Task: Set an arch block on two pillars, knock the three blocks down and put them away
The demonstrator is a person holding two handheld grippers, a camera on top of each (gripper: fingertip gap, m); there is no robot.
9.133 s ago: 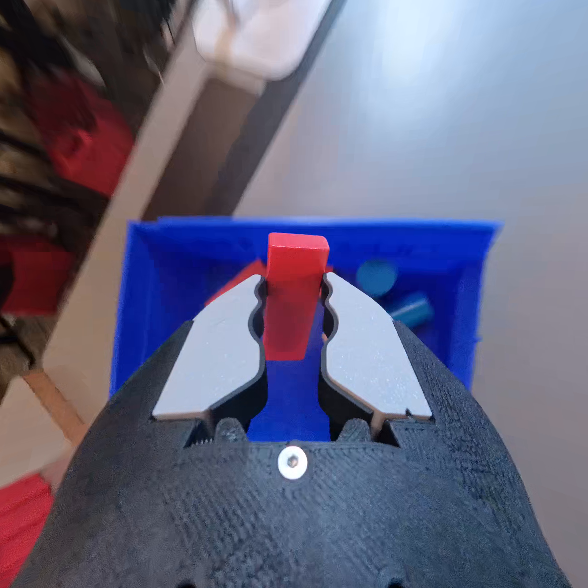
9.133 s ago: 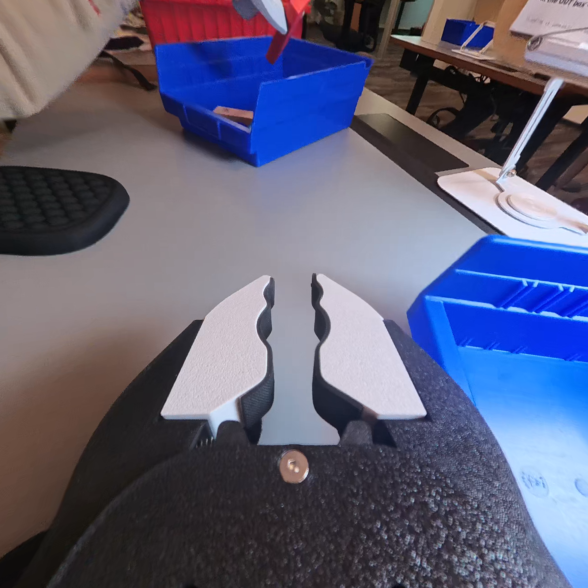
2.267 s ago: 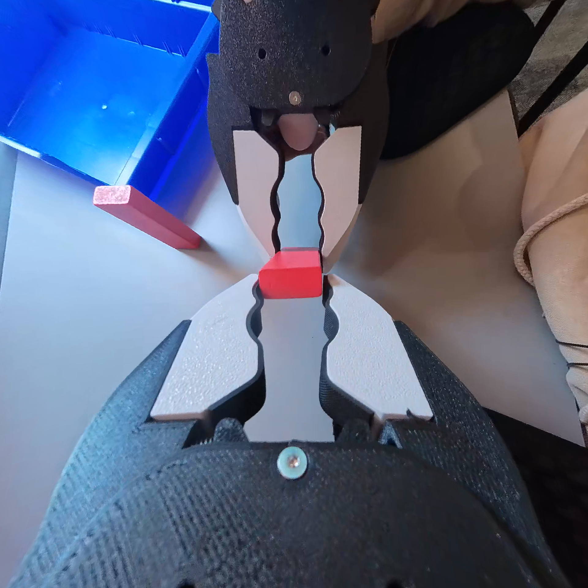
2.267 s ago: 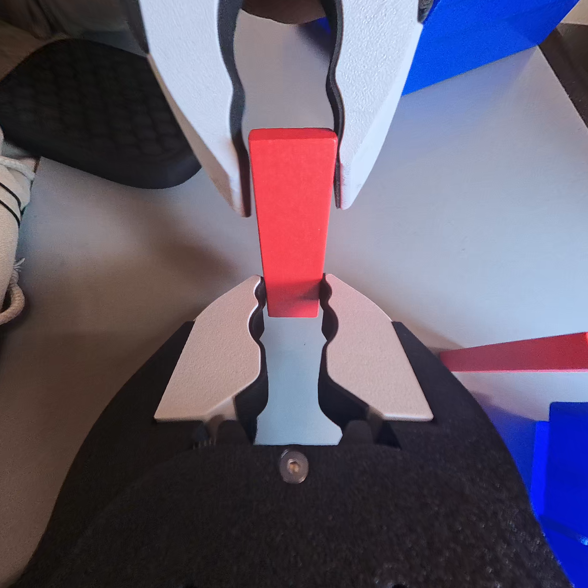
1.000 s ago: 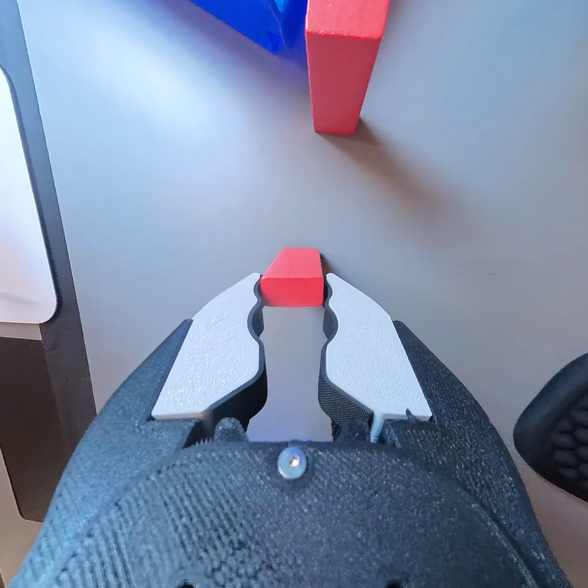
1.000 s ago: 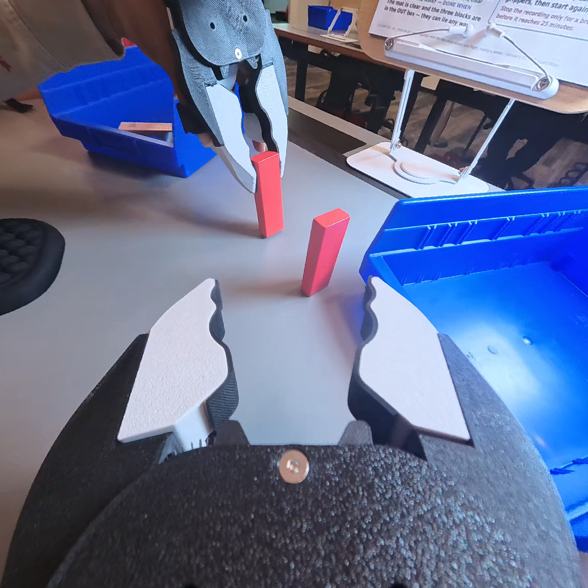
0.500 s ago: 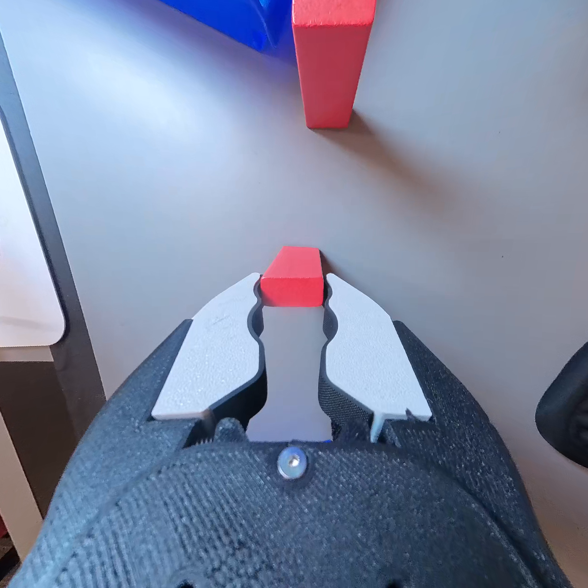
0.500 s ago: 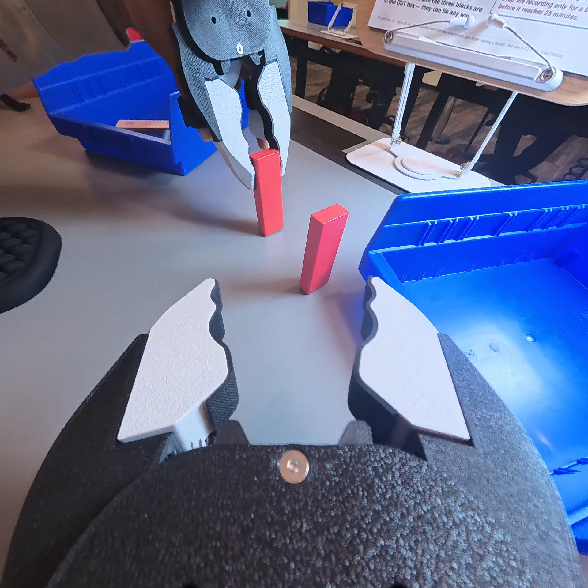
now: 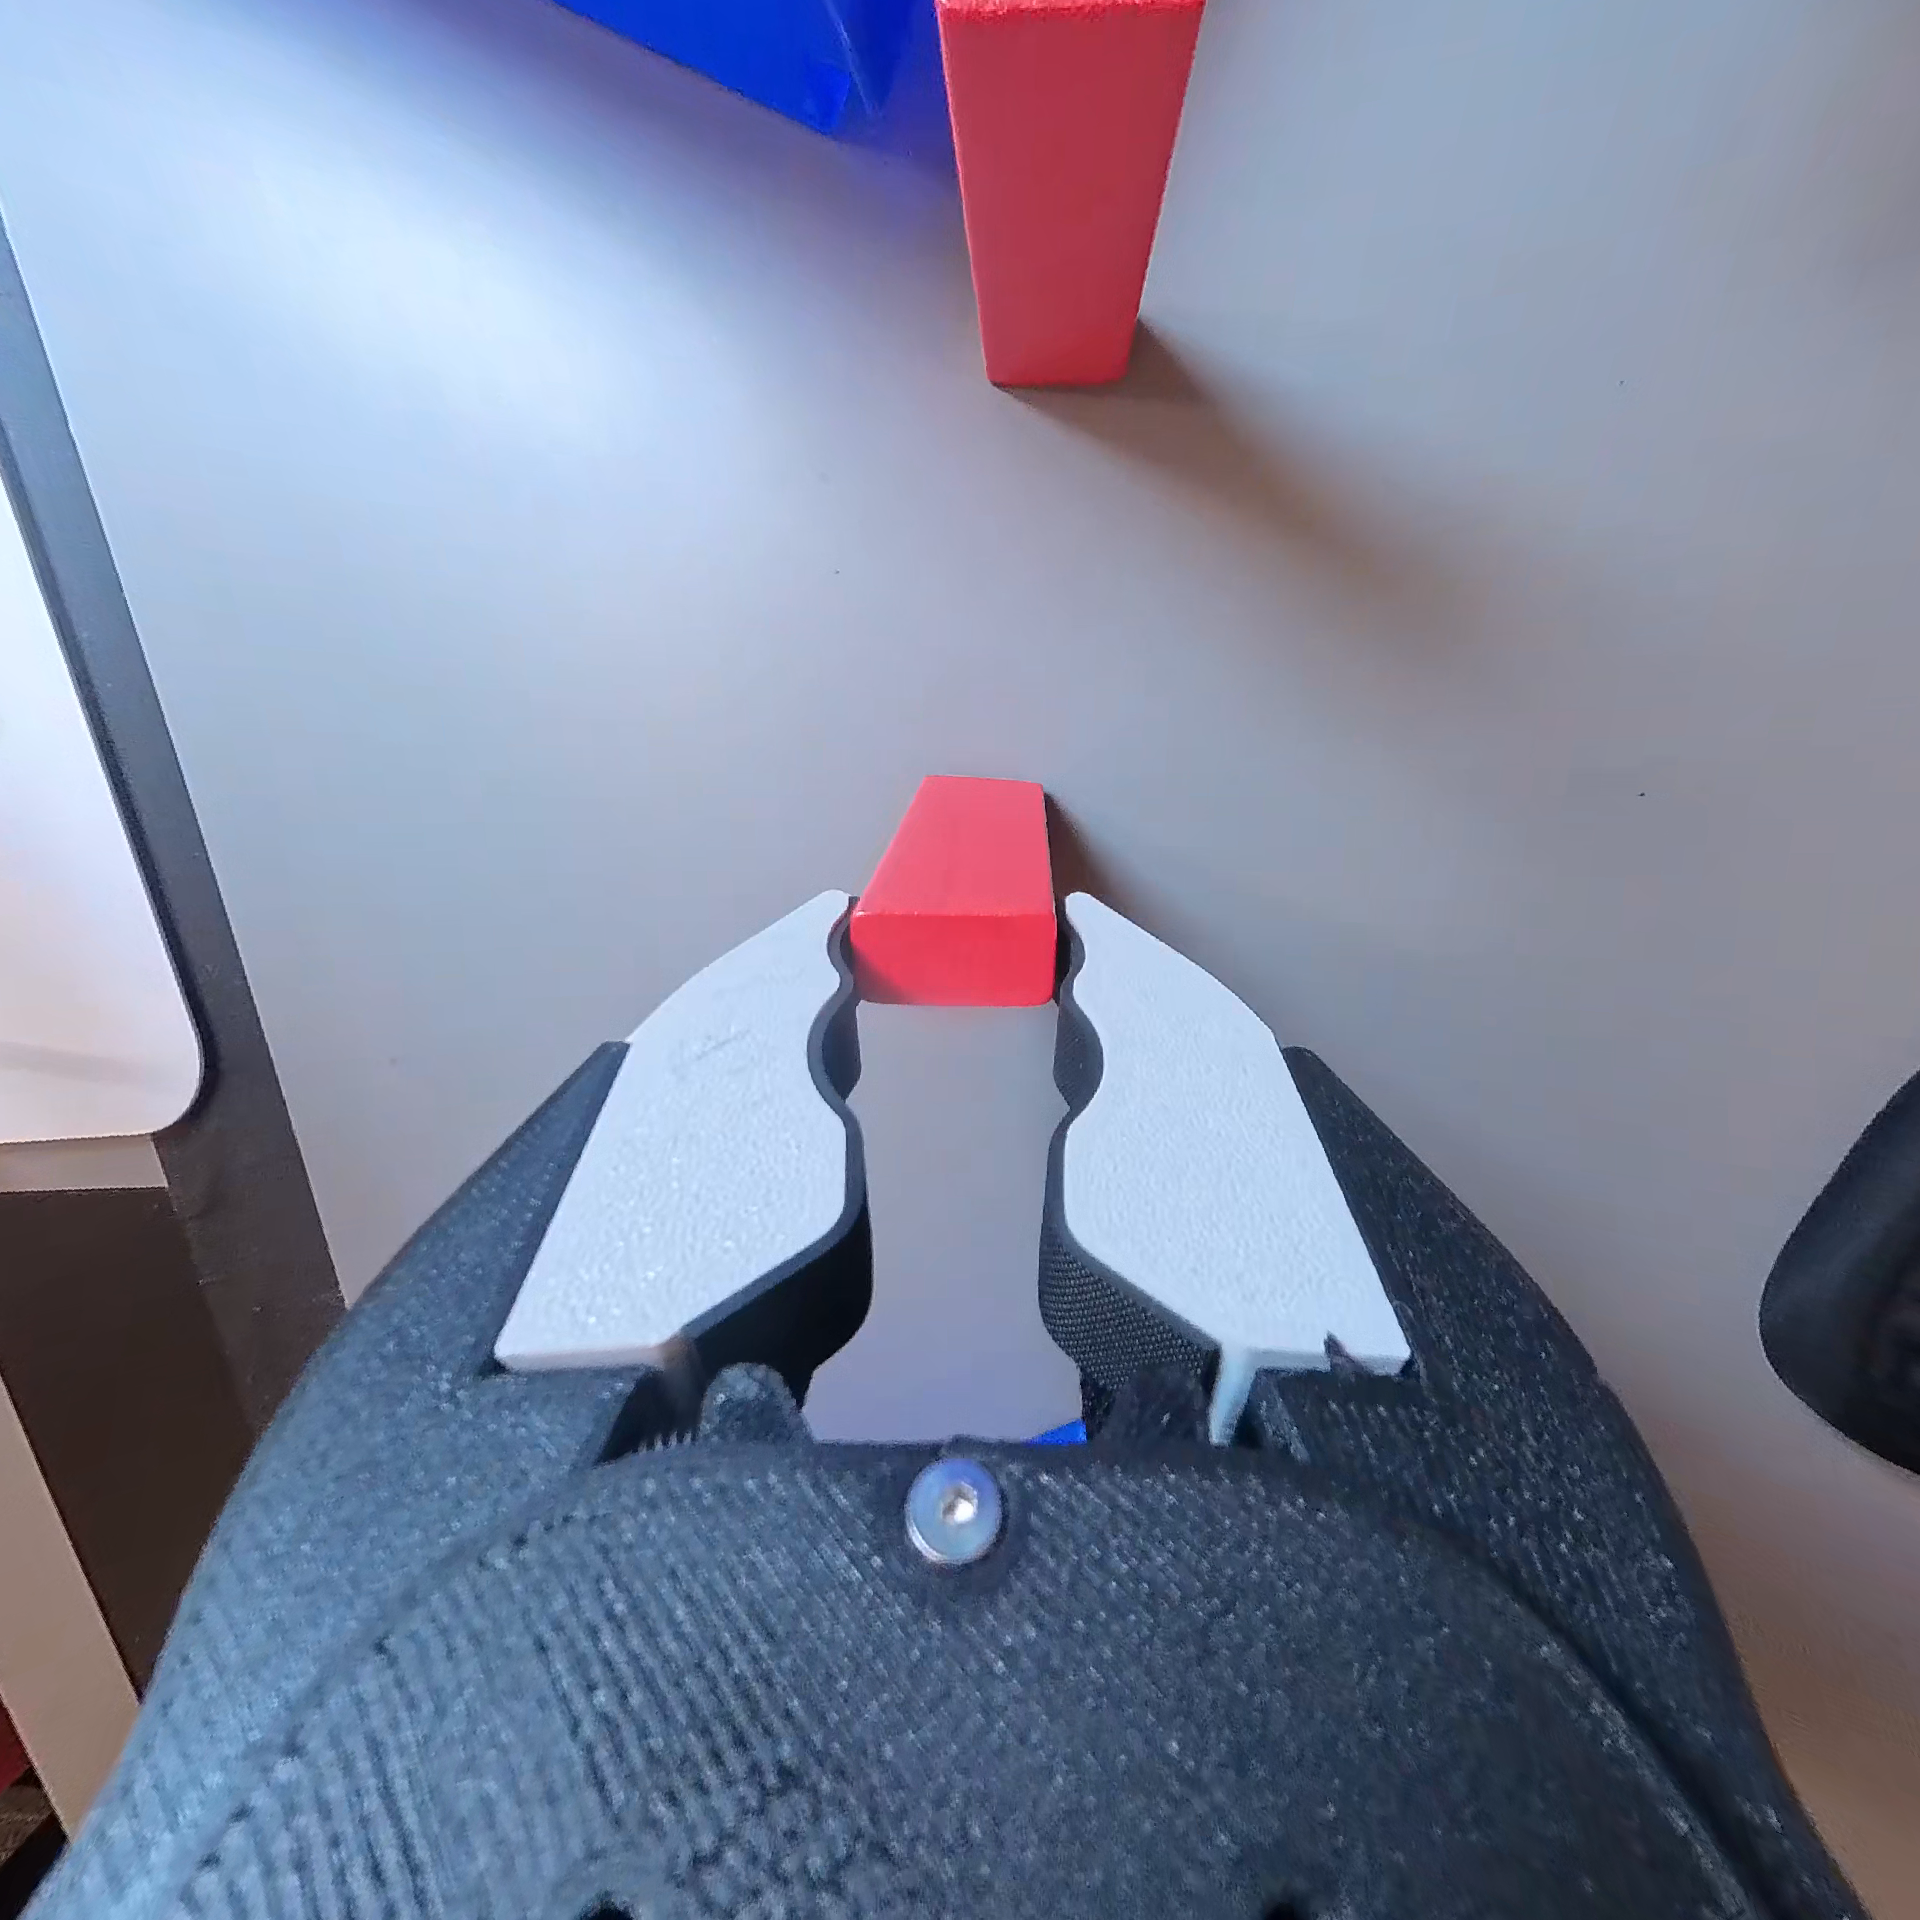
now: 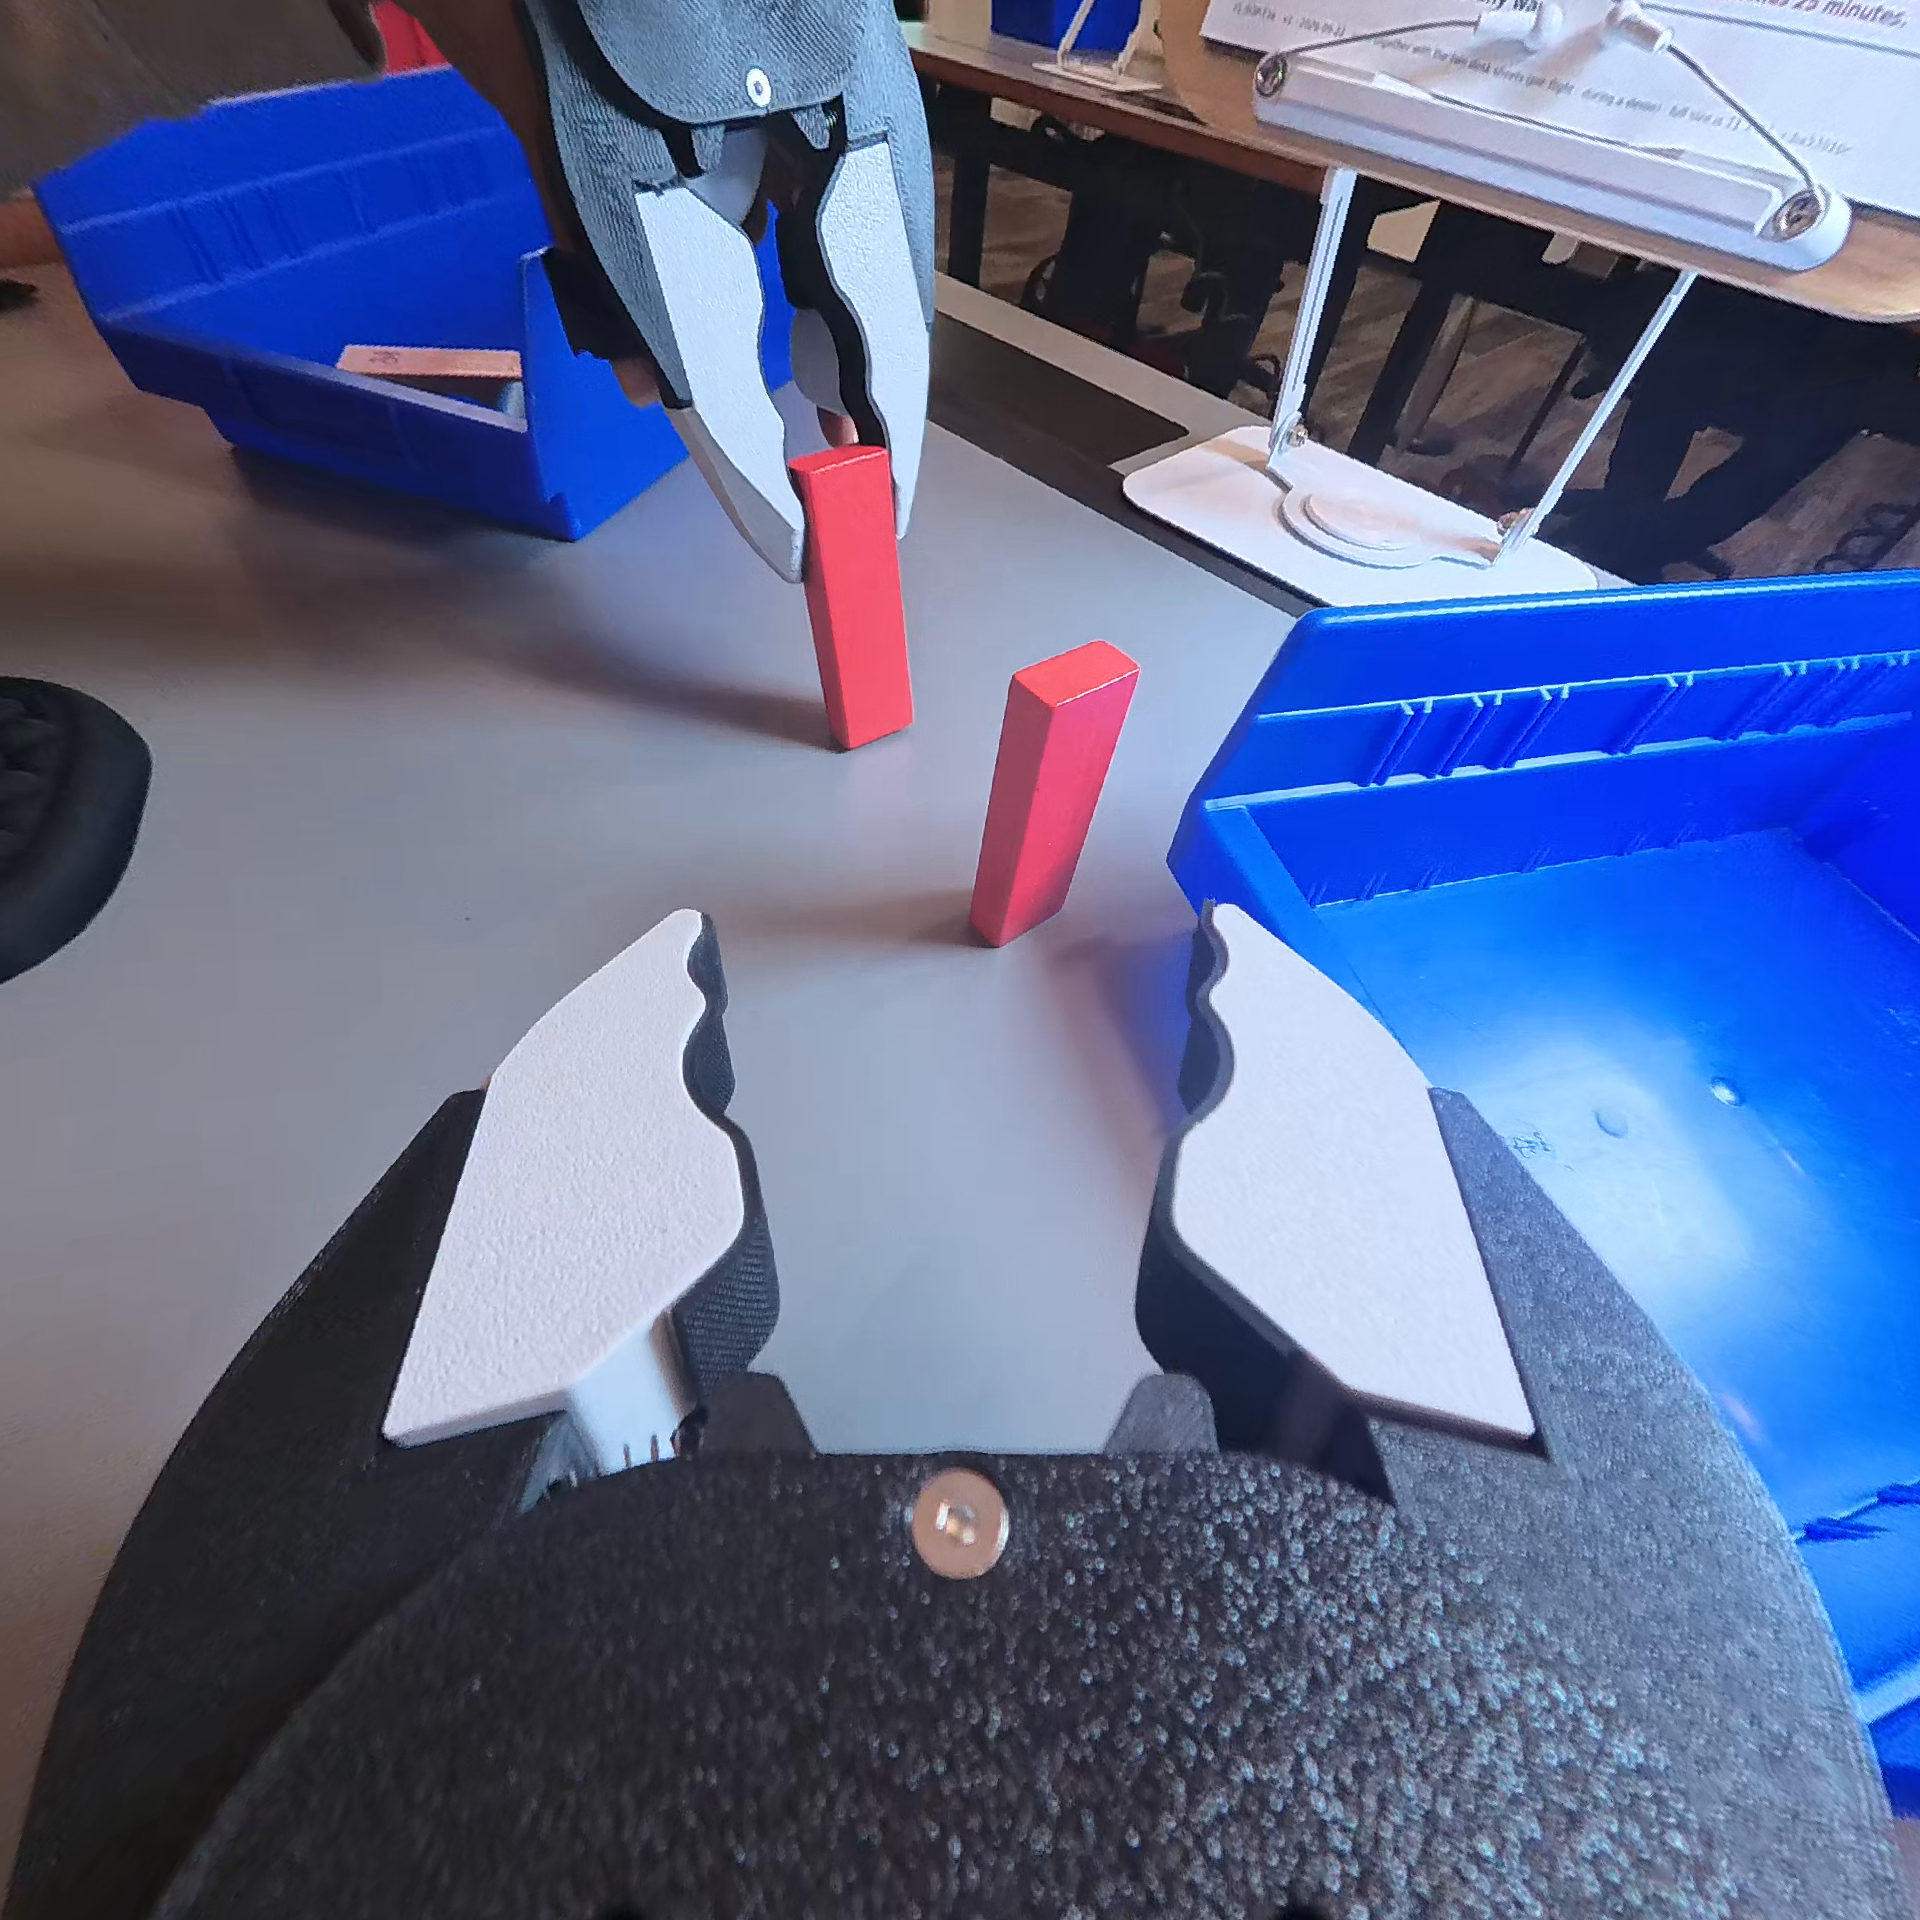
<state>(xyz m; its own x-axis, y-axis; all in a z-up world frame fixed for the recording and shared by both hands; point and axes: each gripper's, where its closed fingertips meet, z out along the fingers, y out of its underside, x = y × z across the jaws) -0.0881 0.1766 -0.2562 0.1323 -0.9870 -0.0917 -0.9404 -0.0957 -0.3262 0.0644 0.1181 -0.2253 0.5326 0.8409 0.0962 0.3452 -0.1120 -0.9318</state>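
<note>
Two red pillar blocks stand upright on the grey table. My left gripper [image 9: 954, 951] points down and is shut on the top of the far pillar [image 9: 954, 914], whose foot rests on the table; the same gripper [image 10: 831, 509] and pillar [image 10: 854, 603] show in the right wrist view. The second pillar [image 10: 1049, 795] stands free a short way off, beside a blue bin; it also shows in the left wrist view [image 9: 1060, 208]. My right gripper [image 10: 951, 997] is open and empty, low over the table in front of the second pillar. A brown block [image 10: 426, 364] lies in the far blue bin.
An empty blue bin [image 10: 1558, 769] sits at the right, close to the second pillar. Another blue bin [image 10: 312, 312] stands at the back left. A white document stand [image 10: 1351, 499] is at the back right. A black pad [image 10: 62, 810] lies at the left edge. The gap from one gripper's tips to the other's is roughly 20 cm.
The left gripper has stayed shut on the far pillar, shifting slightly with it toward the second pillar. The right gripper has stayed open, with only a small camera shift.
</note>
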